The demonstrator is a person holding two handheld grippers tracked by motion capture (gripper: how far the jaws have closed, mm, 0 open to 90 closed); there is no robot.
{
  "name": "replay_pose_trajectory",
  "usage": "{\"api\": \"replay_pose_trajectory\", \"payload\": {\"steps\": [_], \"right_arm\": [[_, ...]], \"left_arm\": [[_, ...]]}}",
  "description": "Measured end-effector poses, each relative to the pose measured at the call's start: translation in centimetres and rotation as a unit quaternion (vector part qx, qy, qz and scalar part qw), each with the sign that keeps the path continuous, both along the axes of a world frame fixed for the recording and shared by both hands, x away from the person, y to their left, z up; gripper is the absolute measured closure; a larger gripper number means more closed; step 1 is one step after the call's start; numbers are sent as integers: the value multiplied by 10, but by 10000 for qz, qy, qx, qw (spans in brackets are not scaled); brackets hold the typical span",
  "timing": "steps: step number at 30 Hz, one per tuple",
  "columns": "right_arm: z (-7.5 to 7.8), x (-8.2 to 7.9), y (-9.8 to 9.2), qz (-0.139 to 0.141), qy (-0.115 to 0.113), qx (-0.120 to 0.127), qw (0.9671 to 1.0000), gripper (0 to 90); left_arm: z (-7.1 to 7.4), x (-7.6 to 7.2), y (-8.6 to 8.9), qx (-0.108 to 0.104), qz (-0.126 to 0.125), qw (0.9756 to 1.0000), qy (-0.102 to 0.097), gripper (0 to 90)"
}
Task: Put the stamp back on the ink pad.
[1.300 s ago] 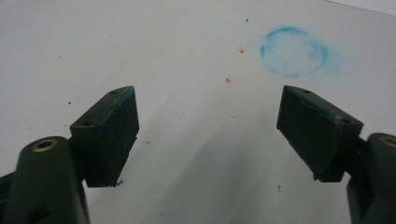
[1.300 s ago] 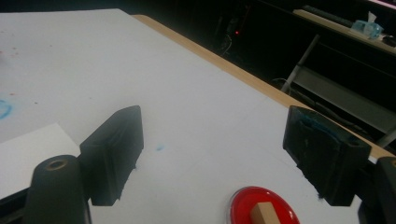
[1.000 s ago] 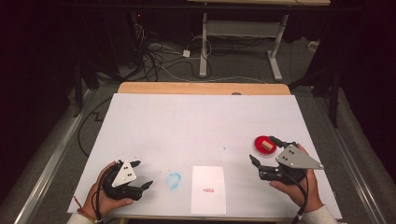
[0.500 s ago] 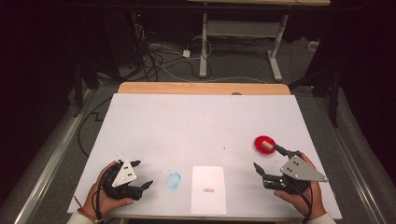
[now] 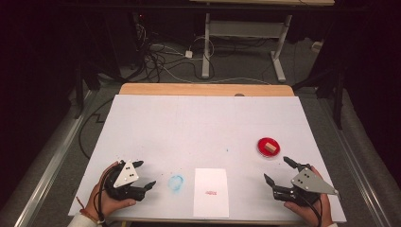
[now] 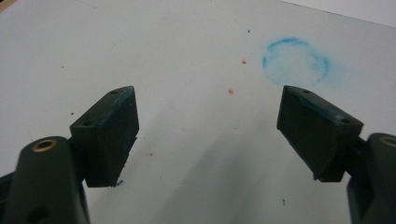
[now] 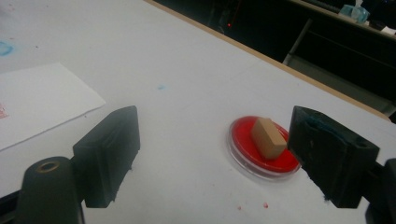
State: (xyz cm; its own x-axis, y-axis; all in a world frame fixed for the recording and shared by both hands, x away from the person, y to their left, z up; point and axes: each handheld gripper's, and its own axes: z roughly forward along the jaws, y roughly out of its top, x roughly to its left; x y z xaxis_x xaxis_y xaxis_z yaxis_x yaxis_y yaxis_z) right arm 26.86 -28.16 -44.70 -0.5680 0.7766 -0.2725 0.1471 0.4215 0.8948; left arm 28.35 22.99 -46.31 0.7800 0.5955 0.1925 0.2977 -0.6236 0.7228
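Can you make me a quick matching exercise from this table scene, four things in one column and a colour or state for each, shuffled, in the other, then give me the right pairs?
Things:
1. small block
2. round dish
3. sheet of paper
4. smudged ring on the table

Colour or state:
A. blue, faint and powdery
B. white, lying flat with a small red mark on it
C. tan, resting inside the dish
D. red, with a clear rim

Right pairs: 1-C, 2-D, 3-B, 4-A
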Motion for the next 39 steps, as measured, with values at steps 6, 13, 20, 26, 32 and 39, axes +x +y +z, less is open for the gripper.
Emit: {"api": "replay_pose_trajectory", "payload": {"steps": [6, 13, 20, 26, 32, 39], "right_arm": [[-1, -2, 1, 40, 9, 19, 10000, 177], [2, -4, 6, 88, -85, -32, 9999, 179], [4, -5, 9, 86, -138, -41, 9999, 178], [4, -5, 7, 84, -151, -18, 9998, 179], [4, -5, 7, 73, -164, -15, 9998, 180], [5, -2, 9, 56, -196, 7, 9998, 180]], "left_arm": [[0, -2, -1, 29, -32, 10000, 15, 203], [-1, -4, 0, 56, -69, 10000, 3, 203], [0, -4, -1, 50, -81, 10000, -23, 203], [-1, -4, -2, 67, -89, 9999, 8, 203], [-1, -3, -1, 56, -92, 9999, 8, 203], [-2, 0, 1, 5, -60, 10000, 40, 203]]}}
